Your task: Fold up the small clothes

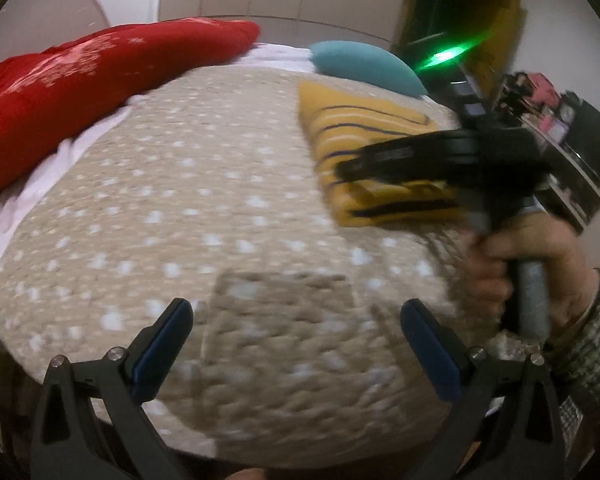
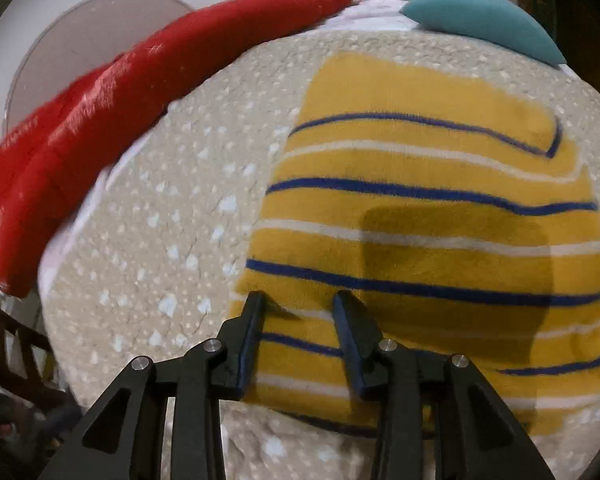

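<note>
The folded yellow striped garment (image 2: 440,216) lay on the beige dotted bedspread (image 2: 172,220), toward its right side, near a teal pillow (image 2: 484,20) and well apart from a red blanket (image 2: 112,108). The right claw (image 2: 298,304) hung over the garment's near left corner, its jaws a narrow gap apart with striped cloth showing between them. The left claw (image 1: 296,312) stood wide apart above bare bedspread, the garment ahead to its right.

garment (image 2: 440,216) | yellow, blue and white stripes (knit-like) | folded flat | on bed's right side
</note>
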`<action>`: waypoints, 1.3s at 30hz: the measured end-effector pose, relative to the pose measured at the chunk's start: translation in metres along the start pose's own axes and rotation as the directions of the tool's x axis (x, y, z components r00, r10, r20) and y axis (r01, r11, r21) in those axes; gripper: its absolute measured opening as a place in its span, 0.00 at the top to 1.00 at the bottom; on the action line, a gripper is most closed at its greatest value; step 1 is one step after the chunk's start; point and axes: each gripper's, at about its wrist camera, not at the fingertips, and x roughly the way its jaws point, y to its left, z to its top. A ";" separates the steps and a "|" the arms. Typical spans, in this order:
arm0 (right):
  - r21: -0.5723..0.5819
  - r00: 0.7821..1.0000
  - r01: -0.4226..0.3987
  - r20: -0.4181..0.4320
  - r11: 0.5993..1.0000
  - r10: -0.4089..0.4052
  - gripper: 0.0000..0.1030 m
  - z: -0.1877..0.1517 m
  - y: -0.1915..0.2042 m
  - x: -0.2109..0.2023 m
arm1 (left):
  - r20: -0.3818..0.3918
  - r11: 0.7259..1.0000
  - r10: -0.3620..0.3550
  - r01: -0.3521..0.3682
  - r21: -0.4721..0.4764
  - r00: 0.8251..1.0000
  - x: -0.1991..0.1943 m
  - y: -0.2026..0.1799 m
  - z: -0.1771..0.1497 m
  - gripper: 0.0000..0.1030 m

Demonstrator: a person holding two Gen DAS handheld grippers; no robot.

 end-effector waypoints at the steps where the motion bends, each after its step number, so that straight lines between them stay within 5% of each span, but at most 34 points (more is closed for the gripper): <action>1: -0.012 0.999 -0.029 0.019 1.000 0.029 0.55 0.003 -0.001 -0.009 | 0.004 1.000 0.007 -0.007 -0.004 1.000 -0.001 0.006 0.000 0.00; 2: -0.003 0.995 -0.066 0.070 0.998 0.066 0.56 0.008 -0.009 -0.025 | 0.007 1.000 0.017 -0.016 -0.007 1.000 -0.002 0.009 0.001 0.00; 5: 0.095 0.984 -0.002 0.179 0.995 -0.015 0.57 0.030 -0.054 -0.056 | 0.007 0.999 0.024 -0.024 -0.026 1.000 0.000 0.019 0.003 0.00; 7: 0.176 0.984 0.039 0.164 0.984 -0.069 0.57 0.037 -0.092 -0.053 | -0.004 0.999 0.022 -0.022 -0.049 1.000 0.004 0.022 0.004 0.00; 9: 0.258 0.989 0.119 0.053 0.959 -0.137 0.61 0.033 -0.137 -0.027 | -0.011 0.999 0.013 -0.014 -0.052 1.000 0.006 0.022 0.004 0.00; 12: 0.316 0.991 0.082 0.072 0.945 -0.110 0.66 0.024 -0.165 -0.034 | -0.009 0.999 0.040 -0.040 -0.019 0.999 0.006 0.018 0.005 0.00; 17: 0.199 0.969 0.126 0.186 0.972 -0.164 0.59 0.018 -0.126 -0.064 | -0.026 0.998 0.056 -0.056 -0.013 0.998 0.016 0.011 0.007 0.00; 20: 0.095 0.973 0.147 0.163 0.985 -0.161 0.59 0.026 -0.096 -0.036 | -0.035 0.998 0.062 -0.062 -0.002 0.997 0.018 0.002 0.007 0.00; 23: 0.039 0.977 0.189 0.096 0.981 -0.192 0.48 0.035 -0.069 0.016 | -0.038 0.997 0.079 -0.078 0.023 0.996 0.014 -0.007 0.008 0.00; 29: 0.106 0.969 0.171 0.163 0.980 -0.187 0.42 0.041 -0.074 -0.008 | -0.005 0.992 0.122 -0.121 0.040 0.993 0.000 -0.011 0.014 0.00; 32: 0.099 0.978 0.192 0.067 0.976 -0.199 0.38 0.027 -0.084 -0.002 | 0.021 0.990 0.135 -0.136 0.036 0.991 -0.009 -0.015 0.021 0.00; 39: 0.076 0.971 0.186 0.139 0.980 -0.195 0.33 -0.058 -0.070 -0.077 | 0.072 0.984 0.151 -0.157 0.085 0.986 -0.017 -0.039 0.033 0.00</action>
